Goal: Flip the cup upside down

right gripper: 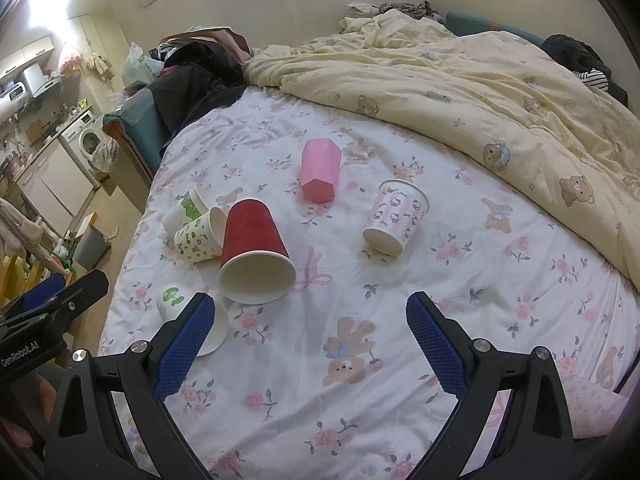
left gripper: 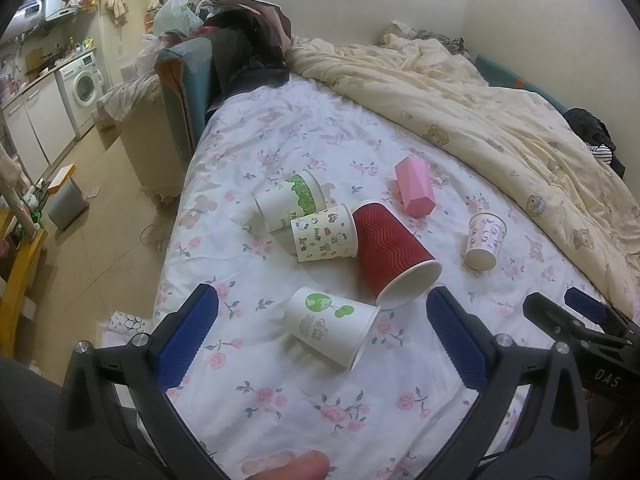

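Six cups lie on their sides on the bed [left gripper: 280, 400]. The left gripper [left gripper: 320, 336] hangs with its jaws wide open and empty. The globe cup [left gripper: 332, 330] lies between them, at 12 o'clock, its long axis across the gap and its mouth toward 4 o'clock. The right gripper [right gripper: 306, 332], also wide open and empty, has this cup [right gripper: 176, 300] at 10 o'clock, so I judge the left is nearer.

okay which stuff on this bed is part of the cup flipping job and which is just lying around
Job: red cup, pink cup, pink-patterned cup, three white printed cups, all lying on their sides; both open hand-held grippers.

Lying about: yellow duvet, dark clothes, grey bin.
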Demonstrator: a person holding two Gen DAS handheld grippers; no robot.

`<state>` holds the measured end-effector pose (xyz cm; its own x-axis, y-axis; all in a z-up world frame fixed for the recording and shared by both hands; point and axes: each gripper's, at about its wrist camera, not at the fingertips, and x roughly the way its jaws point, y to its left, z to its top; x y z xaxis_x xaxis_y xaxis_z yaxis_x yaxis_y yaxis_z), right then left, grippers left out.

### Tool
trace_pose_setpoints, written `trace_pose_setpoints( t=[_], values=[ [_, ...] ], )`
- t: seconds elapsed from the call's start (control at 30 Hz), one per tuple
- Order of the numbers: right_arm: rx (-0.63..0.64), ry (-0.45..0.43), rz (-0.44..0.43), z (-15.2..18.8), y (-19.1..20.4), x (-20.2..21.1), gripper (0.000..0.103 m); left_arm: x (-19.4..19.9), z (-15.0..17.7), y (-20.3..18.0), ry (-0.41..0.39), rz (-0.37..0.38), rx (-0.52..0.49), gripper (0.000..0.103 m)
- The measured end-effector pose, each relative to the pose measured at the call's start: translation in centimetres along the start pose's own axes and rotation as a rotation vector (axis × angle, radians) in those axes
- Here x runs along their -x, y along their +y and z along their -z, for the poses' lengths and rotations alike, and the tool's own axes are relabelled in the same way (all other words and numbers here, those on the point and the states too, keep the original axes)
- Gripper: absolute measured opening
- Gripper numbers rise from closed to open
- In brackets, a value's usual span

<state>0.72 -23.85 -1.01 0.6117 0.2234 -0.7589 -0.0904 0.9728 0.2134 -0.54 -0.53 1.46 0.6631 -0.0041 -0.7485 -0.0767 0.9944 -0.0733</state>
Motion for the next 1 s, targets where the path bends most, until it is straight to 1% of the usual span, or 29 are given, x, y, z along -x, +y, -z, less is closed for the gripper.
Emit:
trace_pose_setpoints(
  t=[1.0],
  values=[
    [0.004,0.012,-0.008,0.29,0.48,-0.16,0.099,0.14,0.05,0.3,-0.008,-0.005,-0.007,0.103]
  ],
)
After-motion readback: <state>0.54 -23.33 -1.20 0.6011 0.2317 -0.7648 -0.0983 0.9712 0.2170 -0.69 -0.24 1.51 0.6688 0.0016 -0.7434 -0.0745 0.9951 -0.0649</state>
